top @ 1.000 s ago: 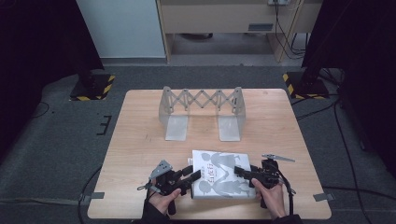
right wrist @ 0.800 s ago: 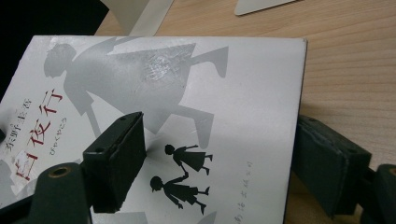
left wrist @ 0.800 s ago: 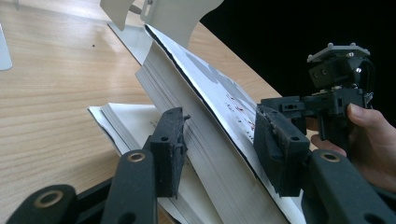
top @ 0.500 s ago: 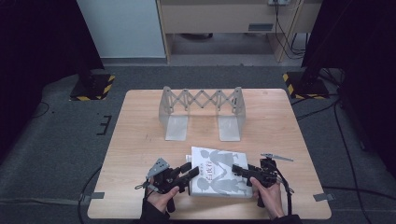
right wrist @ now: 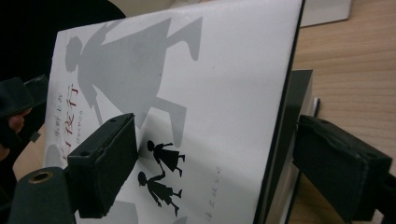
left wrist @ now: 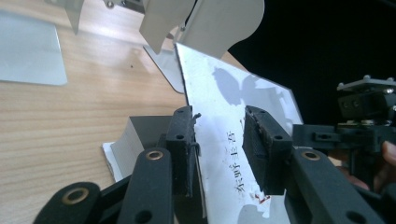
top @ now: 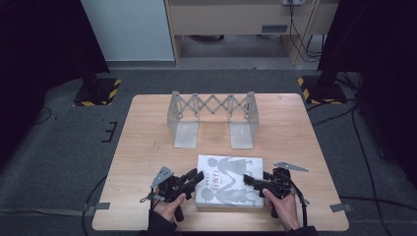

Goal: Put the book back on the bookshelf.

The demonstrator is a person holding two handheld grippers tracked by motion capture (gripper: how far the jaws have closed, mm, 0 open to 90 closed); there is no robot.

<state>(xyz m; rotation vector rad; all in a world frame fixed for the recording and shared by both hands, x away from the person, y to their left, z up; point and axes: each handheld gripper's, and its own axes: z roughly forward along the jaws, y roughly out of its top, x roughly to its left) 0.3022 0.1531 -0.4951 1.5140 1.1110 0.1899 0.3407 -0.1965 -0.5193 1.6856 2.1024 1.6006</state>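
Right now I have the white book point(top: 229, 181) lying near the front edge of the desk point(top: 147, 147), between my two hands. Its cover carries grey silhouettes of two figures, and in the right gripper view two small black figures holding hands.

My left hand-held gripper point(top: 193, 178) comes in at the book's left edge. In the left gripper view its jaws stand on either side of the raised front cover point(left wrist: 219, 116); they have just been closing, and the left pad touches the cover's edge while a narrow gap shows between the cover and the other pad, so I cannot call it a firm clamp yet. The grey page block point(left wrist: 140, 140) sits below the lifted cover.

My right hand-held gripper point(top: 252, 181) reaches over the book's right part from the right. Its jaws have just been opening and stand wide apart, one pad over the cover face, the other beyond the book's edge, neither pressing as far as I can tell.

Farther back on the desk stands a grey metal folding rack point(top: 212, 117) with a scissor lattice, well apart from the book.
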